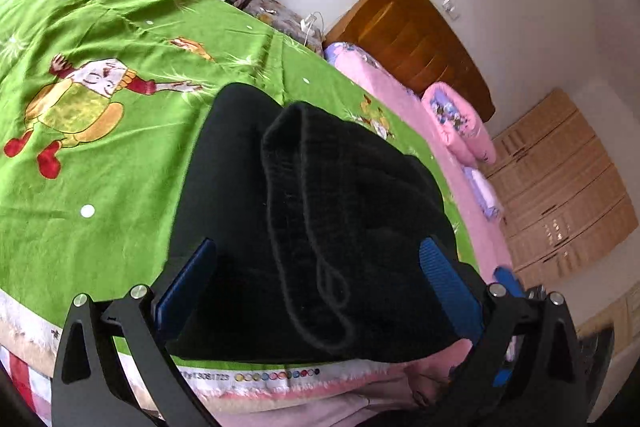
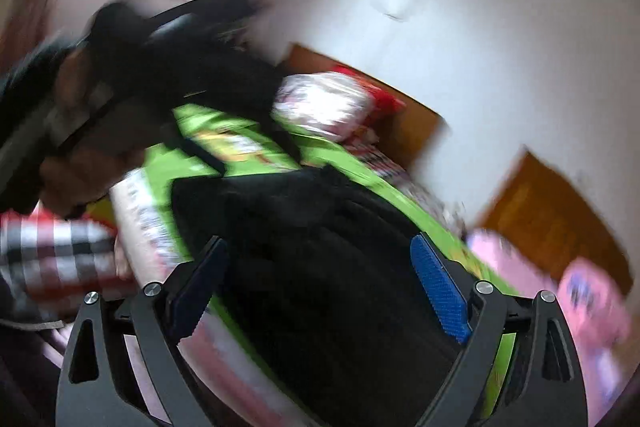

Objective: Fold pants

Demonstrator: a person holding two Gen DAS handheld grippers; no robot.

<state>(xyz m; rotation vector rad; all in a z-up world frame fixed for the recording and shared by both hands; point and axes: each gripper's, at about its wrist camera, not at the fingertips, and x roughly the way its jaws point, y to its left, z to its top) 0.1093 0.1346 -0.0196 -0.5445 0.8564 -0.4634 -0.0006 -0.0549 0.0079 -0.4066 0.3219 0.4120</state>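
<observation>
pants (image 1: 320, 227): black knit cloth, matt | sheet (image 1: 100, 187): green printed cloth | pads (image 1: 448, 287): blue ribbed | headboard (image 1: 408, 39): glossy wood

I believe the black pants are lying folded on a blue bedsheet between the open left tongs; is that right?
Not quite: the bedsheet is green, not blue, as the left wrist view shows. The black pants do lie folded on it between the open left tongs.
</observation>
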